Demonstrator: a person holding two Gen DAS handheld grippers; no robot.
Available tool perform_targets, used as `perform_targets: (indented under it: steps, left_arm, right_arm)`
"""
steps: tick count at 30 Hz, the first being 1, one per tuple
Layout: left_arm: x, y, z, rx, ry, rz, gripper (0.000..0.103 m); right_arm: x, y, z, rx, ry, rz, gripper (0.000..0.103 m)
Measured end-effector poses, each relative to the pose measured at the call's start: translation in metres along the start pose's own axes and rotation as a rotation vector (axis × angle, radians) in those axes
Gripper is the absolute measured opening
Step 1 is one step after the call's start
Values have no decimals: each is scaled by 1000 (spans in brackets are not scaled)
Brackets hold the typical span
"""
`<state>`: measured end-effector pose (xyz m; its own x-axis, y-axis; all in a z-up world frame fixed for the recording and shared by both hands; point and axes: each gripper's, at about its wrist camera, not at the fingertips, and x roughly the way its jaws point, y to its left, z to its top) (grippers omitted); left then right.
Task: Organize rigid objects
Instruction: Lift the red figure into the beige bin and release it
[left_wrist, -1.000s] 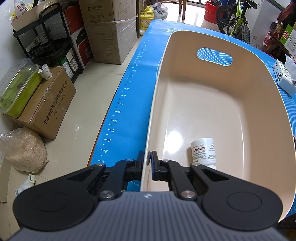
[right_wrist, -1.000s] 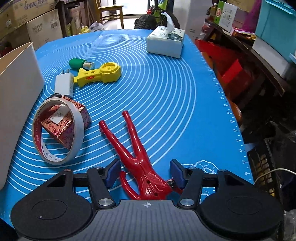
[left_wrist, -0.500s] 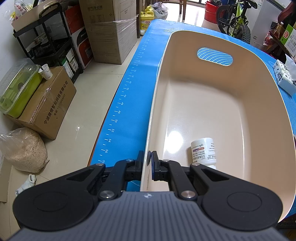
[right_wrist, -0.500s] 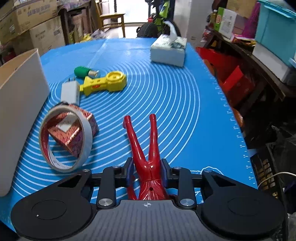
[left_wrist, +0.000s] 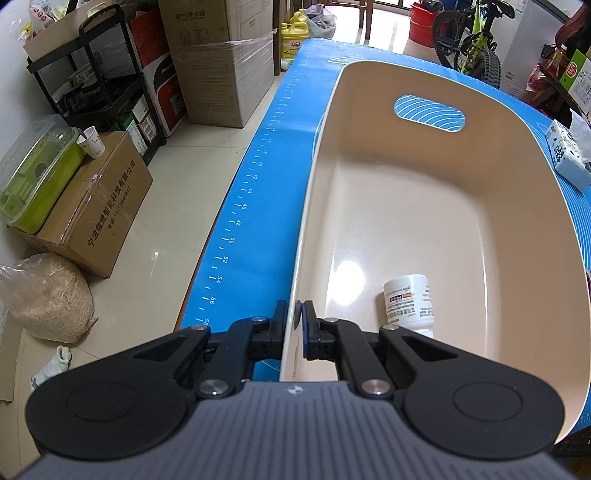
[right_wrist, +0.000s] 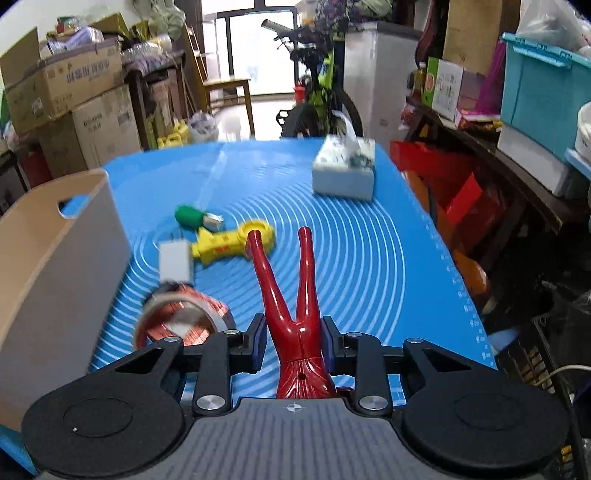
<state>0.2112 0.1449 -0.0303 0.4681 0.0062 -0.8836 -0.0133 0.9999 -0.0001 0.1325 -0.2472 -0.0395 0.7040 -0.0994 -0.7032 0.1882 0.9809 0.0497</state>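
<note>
Blue mat (right_wrist: 369, 258) with white rings covers the table under both grippers, edge ruler running ahead-left of the left one.

Beige bin (left_wrist: 480, 221): biggest item, stretches straight ahead and to the right of the left gripper (left_wrist: 296, 321). Left jaws are pinched tight on the bin's near-left rim, one finger outside the wall, one inside. Oval handle cutout sits in the far wall. In the right wrist view the same bin (right_wrist: 74, 258) stands to the left of the right gripper (right_wrist: 294, 341).

Tissue box (right_wrist: 343, 170): far ahead of the right gripper, slightly right, on the mat.

Red figure (right_wrist: 291, 306): clamped between the right jaws, which are nearly closed around its waist. Two legs stick forward and up in a V, clear of the mat. Torso runs back under the gripper body.

Tape roll (right_wrist: 173, 317): just ahead-left of the right gripper, lying over a red patterned box (right_wrist: 184, 328); both blurred.

Yellow tool (right_wrist: 236, 242): ahead-left, beyond the tape, its round end behind the figure's left leg tip.

White charger (right_wrist: 175, 260): ahead-left, between tape roll and yellow tool.

Green-capped item (right_wrist: 195, 218): farther ahead-left, just past the yellow tool.

White pill bottle (left_wrist: 408, 301): on its side on the bin floor, just ahead-right of the left gripper, near the bin's near end.
</note>
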Motion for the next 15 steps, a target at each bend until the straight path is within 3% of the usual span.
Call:
perform_targets:
  steps: [8,15]
  left_arm:
    - [0,0,0,1,0,0,9]
    - [0,0,0,0,0,1,9]
  right_arm:
    - [-24,24,30,-15,-87,58,38]
    - [-38,69,58,-69,-154,155,38]
